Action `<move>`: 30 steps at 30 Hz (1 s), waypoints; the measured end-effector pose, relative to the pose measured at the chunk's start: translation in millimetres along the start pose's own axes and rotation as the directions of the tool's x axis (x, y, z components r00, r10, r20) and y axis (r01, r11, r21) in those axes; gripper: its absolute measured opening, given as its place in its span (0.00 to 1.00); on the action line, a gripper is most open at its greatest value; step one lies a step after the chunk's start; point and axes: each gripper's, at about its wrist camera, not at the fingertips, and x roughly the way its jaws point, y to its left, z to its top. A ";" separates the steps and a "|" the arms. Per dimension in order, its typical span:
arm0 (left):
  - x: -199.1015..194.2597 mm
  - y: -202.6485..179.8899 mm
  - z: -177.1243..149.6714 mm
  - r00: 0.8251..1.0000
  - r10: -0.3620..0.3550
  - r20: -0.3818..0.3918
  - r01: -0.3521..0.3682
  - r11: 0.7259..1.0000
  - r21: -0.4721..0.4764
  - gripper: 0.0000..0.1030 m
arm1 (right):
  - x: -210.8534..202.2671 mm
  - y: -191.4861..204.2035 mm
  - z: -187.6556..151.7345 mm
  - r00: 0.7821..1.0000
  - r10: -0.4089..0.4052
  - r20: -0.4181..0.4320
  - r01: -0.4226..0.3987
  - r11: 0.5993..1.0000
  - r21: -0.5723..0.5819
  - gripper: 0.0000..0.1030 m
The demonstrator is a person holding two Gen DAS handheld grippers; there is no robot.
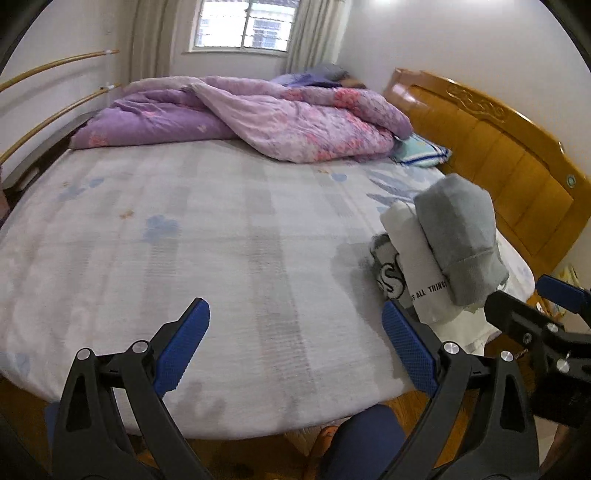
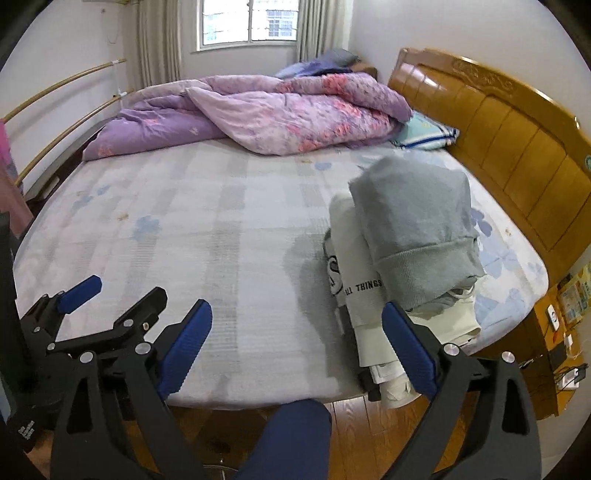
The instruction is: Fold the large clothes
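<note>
Left gripper: jaws spread wide, nothing between them, held over the near edge of the bed. Right gripper: likewise wide open and holding nothing, also at the near edge.

Stack of folded clothes: lies on the bed's right side, at about 1 o'clock from the right gripper, its near end just beside the right finger of that gripper; whether they touch cannot be told. In the left wrist view the stack sits at 2 o'clock from the left gripper. A grey sweatshirt lies on top, over a white garment printed with black lettering, with a further printed piece underneath.

Surroundings: a purple floral quilt is heaped at 12 o'clock on the far side, well apart from the stack. A wooden headboard runs along the right at 2 o'clock. A striped pillow lies between quilt and headboard. A window is in the far wall.
</note>
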 end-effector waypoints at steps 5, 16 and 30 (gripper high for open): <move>-44.7 11.1 -1.7 0.997 0.036 0.066 -0.036 0.999 0.001 0.92 | -31.1 15.4 -5.9 0.999 0.017 0.051 -0.016 1.000 -0.006 0.90; -140.3 31.9 -7.1 0.974 0.082 0.209 -0.081 0.997 -0.014 0.95 | -103.3 45.7 -18.5 0.979 0.061 0.195 -0.053 0.998 -0.043 0.92; -220.6 31.1 1.9 0.913 0.143 0.382 -0.152 0.988 -0.008 0.95 | -166.4 51.8 -21.9 0.925 0.059 0.375 -0.048 0.998 -0.040 0.93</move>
